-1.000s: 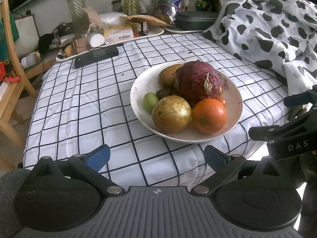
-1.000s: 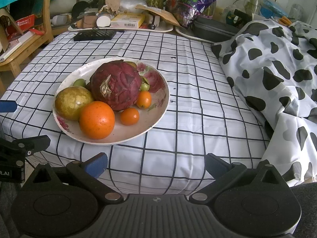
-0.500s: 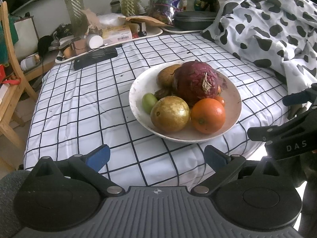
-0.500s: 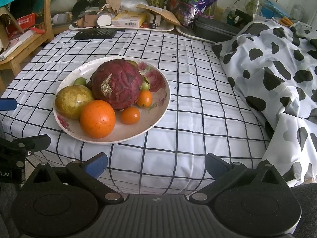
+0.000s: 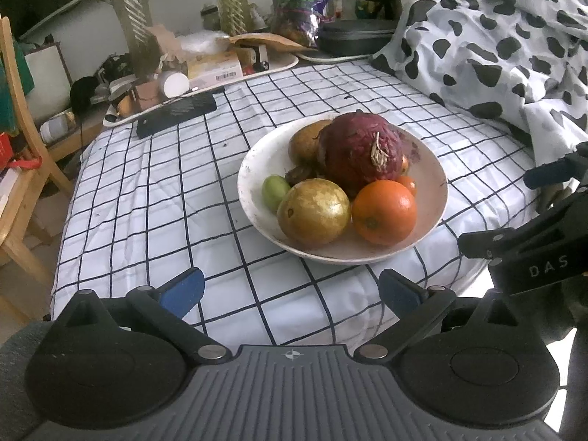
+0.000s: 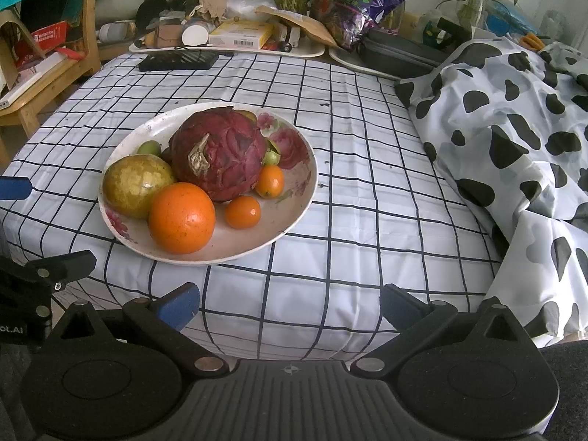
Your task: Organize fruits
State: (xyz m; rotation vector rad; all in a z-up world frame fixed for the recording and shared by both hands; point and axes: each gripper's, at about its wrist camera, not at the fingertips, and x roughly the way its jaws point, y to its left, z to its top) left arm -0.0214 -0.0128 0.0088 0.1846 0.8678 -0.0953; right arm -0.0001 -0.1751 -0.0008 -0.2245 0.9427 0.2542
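**One bowl of fruit, two tools released at the table's near edge**

Several fruits share a white floral bowl point(image 6: 299, 198) that sits on the checked tablecloth point(image 6: 352, 191) near the front edge of the table. At the middle lies a large dark red fruit point(image 6: 218, 154). Touching it in front are a big orange point(image 6: 182, 218) and a yellow-green round fruit point(image 6: 136, 185). Two small orange fruits point(image 6: 242, 212) lie to the right of the big orange, one against the red fruit, and a small green fruit point(image 5: 275, 189) rests at the bowl's left side in the left wrist view. A brownish fruit point(image 5: 307, 143) sits behind the red one.

We hold the left tool point(image 5: 292, 292) low before the table edge, pointing at the bowl from its left front, jaws spread wide with nothing between them. We hold the right tool point(image 6: 290, 303) likewise released and empty, aimed at the cloth just right of the bowl. Each tool shows at the margin of the other's view, close beside it.

A cow-print cloth point(image 6: 514, 139) is heaped on the right. A cluttered tray point(image 6: 235, 46) stands at the far side, with a wooden chair point(image 5: 22, 191) off to the left.
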